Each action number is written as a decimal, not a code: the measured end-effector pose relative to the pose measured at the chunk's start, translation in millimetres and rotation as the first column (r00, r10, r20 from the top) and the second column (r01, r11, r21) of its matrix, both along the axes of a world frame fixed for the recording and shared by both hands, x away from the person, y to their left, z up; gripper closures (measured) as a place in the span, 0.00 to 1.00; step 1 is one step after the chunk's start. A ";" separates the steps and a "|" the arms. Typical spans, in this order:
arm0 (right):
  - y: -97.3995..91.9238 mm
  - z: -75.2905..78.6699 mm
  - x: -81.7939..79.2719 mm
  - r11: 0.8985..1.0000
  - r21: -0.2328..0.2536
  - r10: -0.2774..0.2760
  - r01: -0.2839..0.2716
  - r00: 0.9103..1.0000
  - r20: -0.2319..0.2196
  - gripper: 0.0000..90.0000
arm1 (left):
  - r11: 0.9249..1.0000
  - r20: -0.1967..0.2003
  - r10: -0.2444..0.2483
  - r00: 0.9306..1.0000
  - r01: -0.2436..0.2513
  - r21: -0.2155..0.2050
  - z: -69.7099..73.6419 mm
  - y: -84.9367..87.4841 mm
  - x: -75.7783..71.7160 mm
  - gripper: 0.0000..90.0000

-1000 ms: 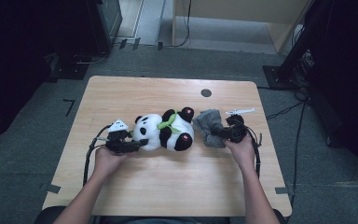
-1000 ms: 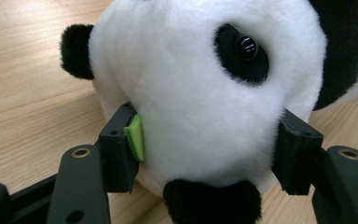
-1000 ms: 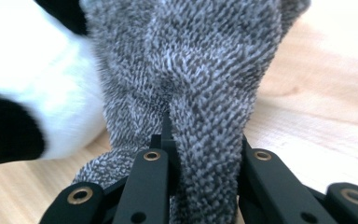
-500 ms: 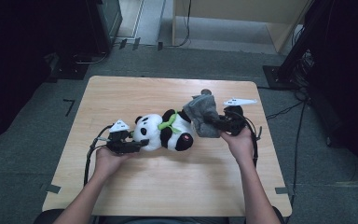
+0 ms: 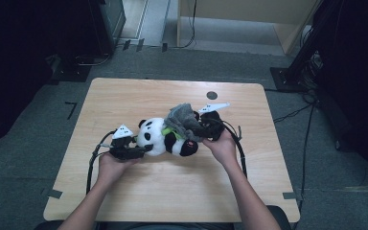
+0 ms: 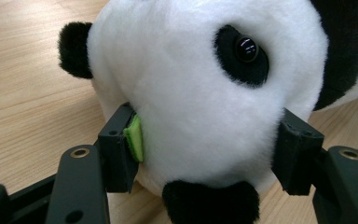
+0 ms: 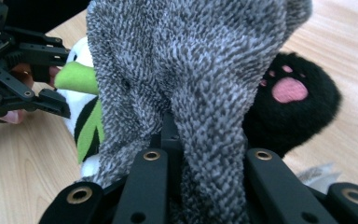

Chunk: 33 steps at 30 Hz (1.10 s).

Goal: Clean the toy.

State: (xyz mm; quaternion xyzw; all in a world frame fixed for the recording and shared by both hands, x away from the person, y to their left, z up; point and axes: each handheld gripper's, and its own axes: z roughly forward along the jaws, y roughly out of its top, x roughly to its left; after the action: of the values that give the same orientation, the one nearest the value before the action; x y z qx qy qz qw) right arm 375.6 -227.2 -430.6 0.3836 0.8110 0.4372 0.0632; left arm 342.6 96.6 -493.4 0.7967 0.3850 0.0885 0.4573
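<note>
Hands: both come in from the near table (image 5: 172,191) edge, one gripper each.
Left gripper (image 5: 141,150): jaws clamped on the head of the panda (image 5: 165,139).
Right gripper (image 5: 202,128): jaws pinched tight on the cloth (image 5: 184,120).
Panda: lying mid-table.
Cloth: grey, draped over the panda's body.

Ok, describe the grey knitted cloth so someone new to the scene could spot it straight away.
Start at the wooden table and find the plush panda lying near its middle, its head clamped in the left gripper. The grey knitted cloth is draped over the panda's body at the far end from the head, pinched in the right gripper. It is the one speckled grey, fuzzy item, unlike the black-and-white toy.
</note>
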 end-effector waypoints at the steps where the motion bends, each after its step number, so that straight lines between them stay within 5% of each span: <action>1: -3.6 -2.0 1.0 1.000 0.008 -0.009 0.009 1.000 -0.012 0.87 | 1.000 -0.002 -0.001 1.000 0.001 0.000 0.2 -0.1 0.1 0.40; 14: -31.5 -23.0 -0.5 0.996 0.052 -0.074 0.077 0.995 -0.066 0.87 | 1.000 -0.022 -0.008 1.000 0.007 -0.006 1.6 1.1 3.2 0.40; 24: -44.3 -43.9 -3.5 0.990 -0.005 -0.142 0.142 0.981 -0.129 0.87 | 1.000 -0.060 -0.007 0.998 0.005 -0.031 2.4 2.1 8.5 0.39; 28: -48.0 -52.9 -3.1 0.985 -0.055 -0.174 0.166 0.968 -0.181 0.87 | 1.000 -0.067 -0.009 0.998 0.007 -0.028 3.2 2.2 9.3 0.39; 30: -51.1 -55.8 -2.4 0.985 -0.011 -0.171 0.172 0.962 -0.212 0.87 | 0.999 -0.071 -0.010 0.997 0.007 -0.034 2.8 2.9 9.8 0.39; 33: -51.0 -56.5 -2.0 0.985 -0.033 -0.175 0.172 0.963 -0.205 0.87 | 0.999 -0.070 -0.009 0.997 0.007 -0.034 3.0 2.8 9.8 0.39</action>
State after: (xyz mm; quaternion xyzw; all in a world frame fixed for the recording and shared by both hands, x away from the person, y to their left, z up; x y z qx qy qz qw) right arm 373.6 -278.1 -487.0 0.4960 0.7797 0.3816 0.0193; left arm 352.3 99.4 -490.5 0.7931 0.3992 0.0521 0.4570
